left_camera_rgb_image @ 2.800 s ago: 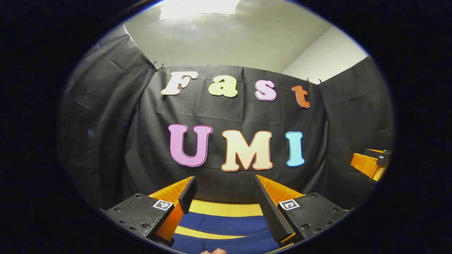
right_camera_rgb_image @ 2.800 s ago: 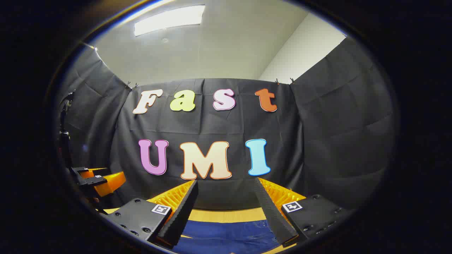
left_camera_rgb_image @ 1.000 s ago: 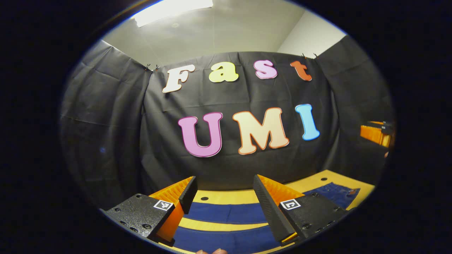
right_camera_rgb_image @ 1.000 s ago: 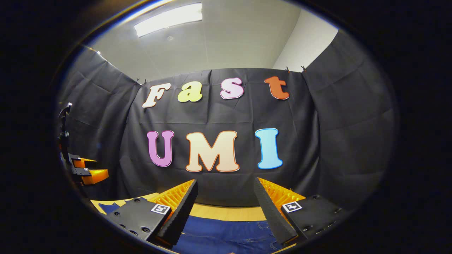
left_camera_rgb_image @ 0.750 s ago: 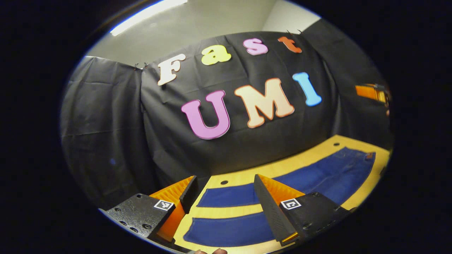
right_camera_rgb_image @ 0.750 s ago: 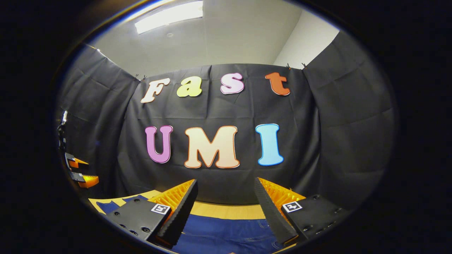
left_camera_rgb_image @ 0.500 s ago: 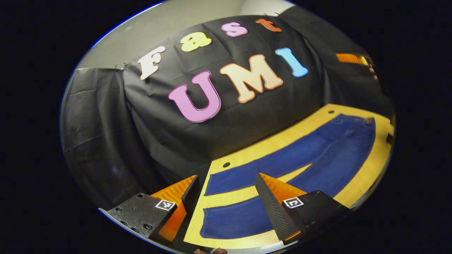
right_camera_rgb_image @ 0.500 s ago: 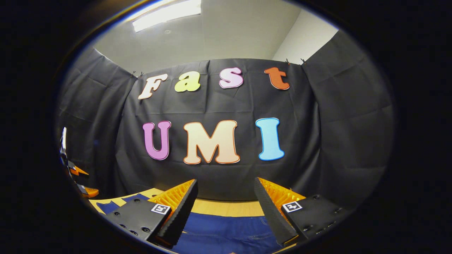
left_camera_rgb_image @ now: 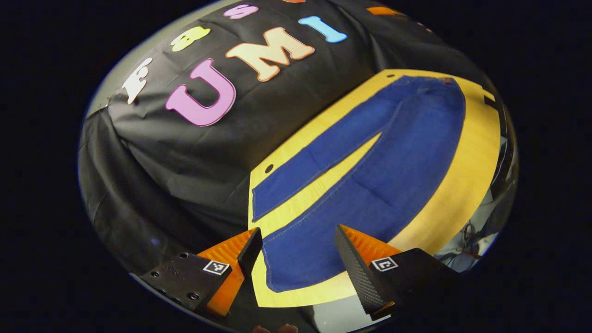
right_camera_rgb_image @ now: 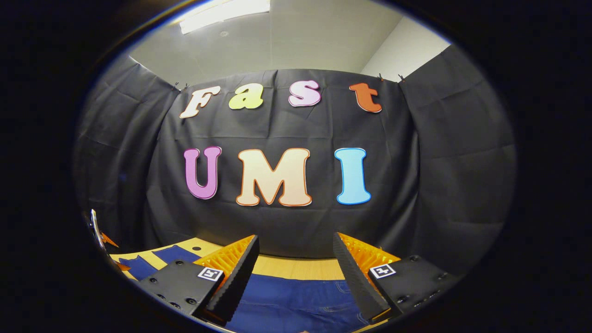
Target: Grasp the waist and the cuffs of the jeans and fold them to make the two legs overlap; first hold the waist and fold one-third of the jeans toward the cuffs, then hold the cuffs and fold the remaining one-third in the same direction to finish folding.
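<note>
Since half a second ago the left gripper (left_camera_rgb_image: 298, 259) has tipped further down and rolled, so its view now takes in nearly the whole pair of dark blue denim jeans (left_camera_rgb_image: 370, 171) lying flat on the yellow wooden tabletop (left_camera_rgb_image: 458, 171), legs spread in a narrow V. Earlier only the cuff ends and part of the legs showed. The near leg's cuff (left_camera_rgb_image: 282, 273) now lies between the left gripper's spread fingers, which hover released above it and hold nothing. The waist end (left_camera_rgb_image: 439, 85) is at the far side of the table, small and hard to make out.

The right gripper (right_camera_rgb_image: 296, 273) has barely shifted (its view has dipped a little); its fingers stand apart and empty over the jeans, with a stretch of blue denim (right_camera_rgb_image: 296, 305) below them that is cut off at the bottom edge. At the far left of the right gripper view, two cuff ends (right_camera_rgb_image: 152, 261) and a sliver of the other gripper are crowded into the rim, too distorted to read clearly.

Each gripper carries small square black-and-white marker tags (left_camera_rgb_image: 385, 264); their patterns are not legible writing.
</note>
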